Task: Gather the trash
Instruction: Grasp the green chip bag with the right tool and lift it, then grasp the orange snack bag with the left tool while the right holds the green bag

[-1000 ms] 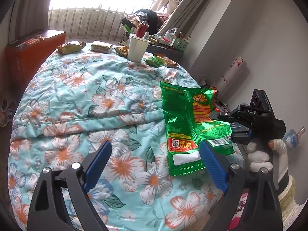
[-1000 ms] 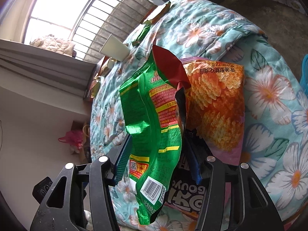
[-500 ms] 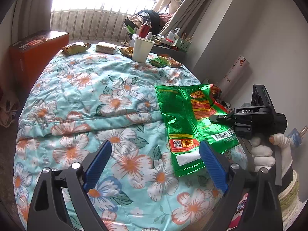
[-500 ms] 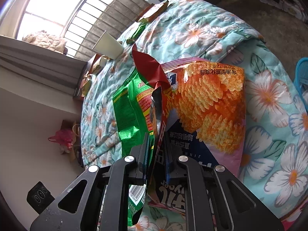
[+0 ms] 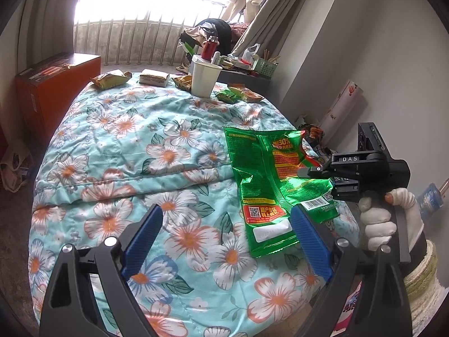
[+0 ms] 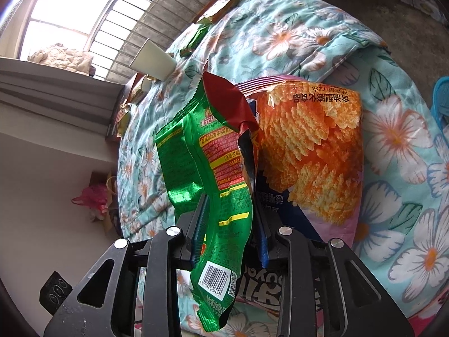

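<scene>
Green snack bag [image 6: 221,196] at the quilt's [image 5: 134,146] right edge, between the right gripper's [image 6: 230,230] narrow, just-reopening jaws, over an orange chip bag [image 6: 314,146], left gripper [image 5: 224,238] spread wide and empty, white cup [image 5: 203,78] at the far edge.

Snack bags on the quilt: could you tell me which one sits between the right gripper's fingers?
The green bag, between the right gripper fingers. The orange chip bag lies flat beside it, and the small packets sit far off by the white cup.
</scene>
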### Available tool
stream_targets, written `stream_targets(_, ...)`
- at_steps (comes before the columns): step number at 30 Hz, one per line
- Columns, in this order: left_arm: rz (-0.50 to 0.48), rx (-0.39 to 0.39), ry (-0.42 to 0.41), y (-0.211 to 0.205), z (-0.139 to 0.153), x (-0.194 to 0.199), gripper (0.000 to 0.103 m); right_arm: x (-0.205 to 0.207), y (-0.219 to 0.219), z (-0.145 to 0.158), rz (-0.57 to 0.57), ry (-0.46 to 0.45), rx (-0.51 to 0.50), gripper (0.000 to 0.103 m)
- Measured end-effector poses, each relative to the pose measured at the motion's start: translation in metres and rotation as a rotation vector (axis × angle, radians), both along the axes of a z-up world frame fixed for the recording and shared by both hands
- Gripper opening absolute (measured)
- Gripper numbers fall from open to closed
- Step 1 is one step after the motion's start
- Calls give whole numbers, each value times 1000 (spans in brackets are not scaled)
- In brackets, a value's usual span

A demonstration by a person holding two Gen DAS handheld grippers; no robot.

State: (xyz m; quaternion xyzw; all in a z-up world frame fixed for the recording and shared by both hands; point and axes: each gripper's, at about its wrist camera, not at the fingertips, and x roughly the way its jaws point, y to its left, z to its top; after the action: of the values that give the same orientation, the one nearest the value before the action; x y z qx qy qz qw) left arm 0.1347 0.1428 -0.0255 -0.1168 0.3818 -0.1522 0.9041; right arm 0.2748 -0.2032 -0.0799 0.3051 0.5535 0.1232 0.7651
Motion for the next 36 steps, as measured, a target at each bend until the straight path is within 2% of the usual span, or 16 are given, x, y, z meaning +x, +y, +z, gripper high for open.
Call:
stream_targets(3,12,-4,0,3,1,-4,90,1,4,-2,16,12,-14,7)
stream_targets(7,25,-4,1,8,0,-8,90,-3,7,4,34,-15,9,0)
stream_targets(13,56,-15,-7,19,3,-13,90,-6,13,24,59,-87,99,0)
stream_targets(21,99,-15,-7,29,6,-18,90,-8,11,58,72,-190,161,0)
stream_targets(30,117,-19,1,29,13,-20,90,-16,-23,83,32,-300,253,0)
stream_targets(36,63,-78,27,19,10,-9,90,-52,-79,86,-86,-345,296,0)
